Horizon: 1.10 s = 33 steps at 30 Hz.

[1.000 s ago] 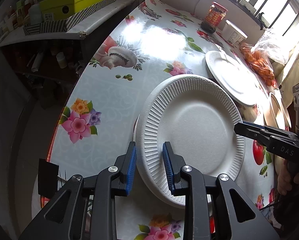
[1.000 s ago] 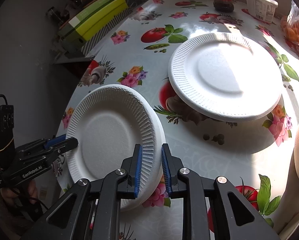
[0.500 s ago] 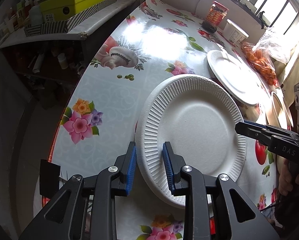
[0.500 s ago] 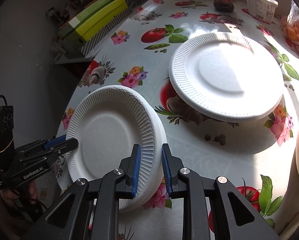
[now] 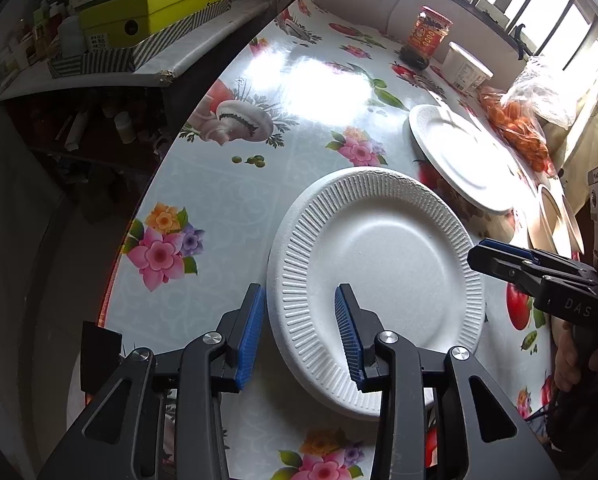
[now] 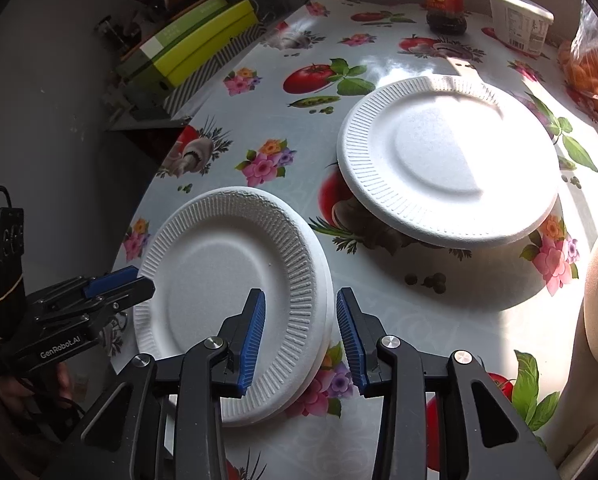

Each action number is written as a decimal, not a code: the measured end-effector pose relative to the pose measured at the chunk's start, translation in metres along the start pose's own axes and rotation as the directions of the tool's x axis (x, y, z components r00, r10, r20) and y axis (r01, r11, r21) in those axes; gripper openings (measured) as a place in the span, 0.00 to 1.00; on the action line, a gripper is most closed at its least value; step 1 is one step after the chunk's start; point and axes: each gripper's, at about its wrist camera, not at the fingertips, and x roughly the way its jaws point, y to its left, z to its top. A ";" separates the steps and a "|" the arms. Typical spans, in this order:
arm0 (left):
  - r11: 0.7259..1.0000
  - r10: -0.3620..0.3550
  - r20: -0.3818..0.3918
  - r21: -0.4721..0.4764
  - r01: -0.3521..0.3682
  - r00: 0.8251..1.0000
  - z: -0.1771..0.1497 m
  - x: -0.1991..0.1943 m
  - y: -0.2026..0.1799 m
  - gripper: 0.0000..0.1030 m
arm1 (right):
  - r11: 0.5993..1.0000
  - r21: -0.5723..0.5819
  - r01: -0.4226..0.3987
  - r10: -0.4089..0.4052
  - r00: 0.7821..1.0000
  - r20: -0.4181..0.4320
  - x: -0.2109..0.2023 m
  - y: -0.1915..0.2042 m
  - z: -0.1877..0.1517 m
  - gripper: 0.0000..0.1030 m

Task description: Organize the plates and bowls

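Note:
A white ribbed foam plate (image 5: 379,272) lies on the flowered tablecloth near its front edge; it also shows in the right wrist view (image 6: 227,288). My left gripper (image 5: 299,332) is open, its jaws astride the plate's left rim without pinching it. My right gripper (image 6: 301,334) is open too, its jaws astride the opposite rim. A second white plate (image 6: 447,160) sits farther back, also in the left wrist view (image 5: 459,156). A bowl's rim (image 5: 555,220) shows at the right edge.
A red-labelled jar (image 5: 425,36), a white tub (image 5: 465,66) and a bag of orange fruit (image 5: 519,128) stand at the table's far side by the window. A shelf with green boxes (image 5: 151,4) stands left of the table. The table edge (image 5: 119,248) runs close on the left.
Both grippers have opened, letting go of the near plate's rims. The plate has settled flat on the table.

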 end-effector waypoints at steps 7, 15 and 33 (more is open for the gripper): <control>0.999 -0.046 0.059 0.001 0.046 0.997 0.015 -0.013 -0.008 0.38 | 0.997 0.071 0.013 -0.021 0.993 0.113 -0.021 -0.017 -0.002 0.40; 0.992 -0.112 0.064 0.065 0.108 0.992 0.045 -0.006 -0.043 0.38 | 0.973 0.227 0.050 -0.099 0.973 0.210 -0.040 -0.057 -0.010 0.40; 0.978 -0.174 0.003 0.121 0.172 0.985 0.098 0.042 -0.097 0.38 | 0.944 0.328 0.025 -0.117 0.958 0.262 -0.032 -0.089 -0.008 0.42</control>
